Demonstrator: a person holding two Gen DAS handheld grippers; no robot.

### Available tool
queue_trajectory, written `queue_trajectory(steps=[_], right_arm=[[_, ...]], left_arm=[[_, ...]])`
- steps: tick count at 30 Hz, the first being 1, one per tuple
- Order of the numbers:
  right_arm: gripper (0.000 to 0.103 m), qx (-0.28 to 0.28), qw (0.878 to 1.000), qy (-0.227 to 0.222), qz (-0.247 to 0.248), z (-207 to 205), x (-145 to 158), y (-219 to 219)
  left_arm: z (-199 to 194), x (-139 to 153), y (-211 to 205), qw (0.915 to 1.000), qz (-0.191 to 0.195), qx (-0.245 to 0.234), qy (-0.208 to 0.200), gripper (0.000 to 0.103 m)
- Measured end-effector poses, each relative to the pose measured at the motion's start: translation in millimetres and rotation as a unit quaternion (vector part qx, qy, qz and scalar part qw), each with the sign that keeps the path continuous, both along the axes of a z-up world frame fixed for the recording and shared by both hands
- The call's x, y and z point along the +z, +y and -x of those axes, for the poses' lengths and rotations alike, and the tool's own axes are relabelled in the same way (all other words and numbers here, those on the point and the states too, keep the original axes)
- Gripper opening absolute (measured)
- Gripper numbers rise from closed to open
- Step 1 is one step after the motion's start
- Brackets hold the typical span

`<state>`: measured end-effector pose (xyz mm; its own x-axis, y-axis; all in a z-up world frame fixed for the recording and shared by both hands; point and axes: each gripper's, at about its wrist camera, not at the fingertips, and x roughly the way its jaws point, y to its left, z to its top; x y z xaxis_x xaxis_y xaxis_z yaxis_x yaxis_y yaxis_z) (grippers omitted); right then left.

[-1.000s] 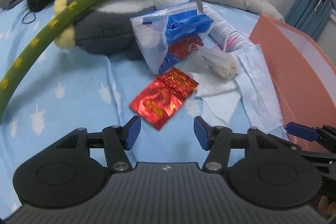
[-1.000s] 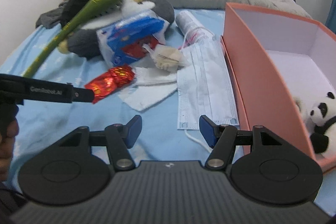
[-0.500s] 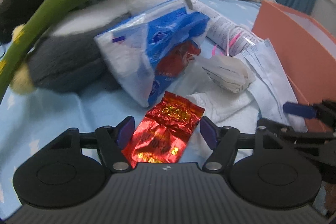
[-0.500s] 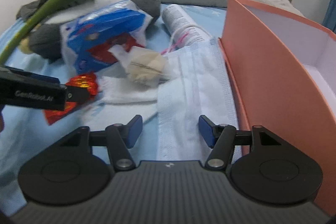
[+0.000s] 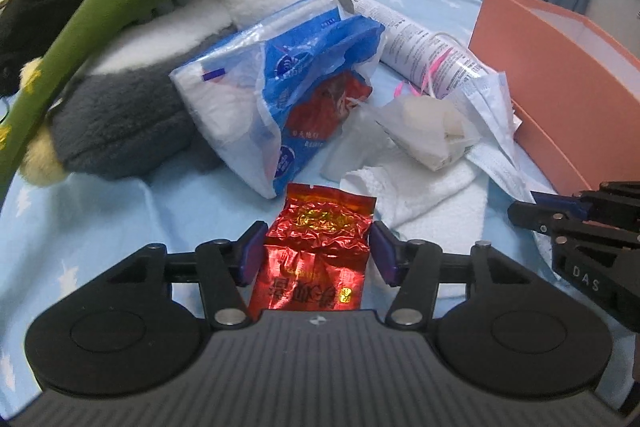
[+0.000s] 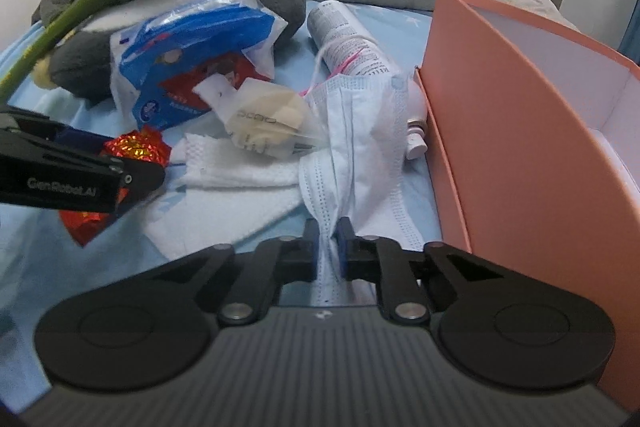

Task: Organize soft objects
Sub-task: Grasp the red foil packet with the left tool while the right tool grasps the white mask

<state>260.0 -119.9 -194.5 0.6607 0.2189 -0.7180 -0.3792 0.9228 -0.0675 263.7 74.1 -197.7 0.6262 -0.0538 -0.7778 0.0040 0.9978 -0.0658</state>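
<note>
A cluttered bed [image 5: 100,211] with a pale blue star-print sheet carries a pile of soft things beside an open pink box [image 6: 532,131].

The left gripper [image 5: 316,251] sits low over a crinkled red foil packet [image 5: 320,247]; its jaws are wide, one blue pad on each side of the packet, close to its edges, apparently set to close on it.

The right gripper [image 6: 329,247] has its jaws narrow, pinched on the near edge of a pale blue mask [image 6: 360,163]. The mask bunches upward from the pinch. The box stands just right of it, a likely place to drop it.

Behind lie a white towel [image 6: 240,171], a torn blue tissue pack [image 5: 280,75], a clear pouch [image 5: 432,127], a white printed tube [image 6: 344,39], a grey-and-white plush [image 5: 132,119] and a long green plush [image 5: 100,11].

Readable writing: "GenRobot.AI" on the left gripper's side in the right view, "DAS" on the right gripper in the left view. The packet carries gold Chinese characters I cannot read with confidence; the tube's print is too small.
</note>
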Motion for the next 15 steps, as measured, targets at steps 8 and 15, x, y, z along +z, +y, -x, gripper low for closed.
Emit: queue_trajectory(steps=[8,15], right_arm=[[0.012,-0.011,1.000,0.007,-0.024,27,19,-15],[0.012,-0.013,0.999,0.015,-0.035,61,30,-26]], left_arm=[[35,22,-1,0.9994,0.018,0.030,-0.007,0.062],[78,34,-7,0.9985,0.035,0.042,-0.008,0.062]])
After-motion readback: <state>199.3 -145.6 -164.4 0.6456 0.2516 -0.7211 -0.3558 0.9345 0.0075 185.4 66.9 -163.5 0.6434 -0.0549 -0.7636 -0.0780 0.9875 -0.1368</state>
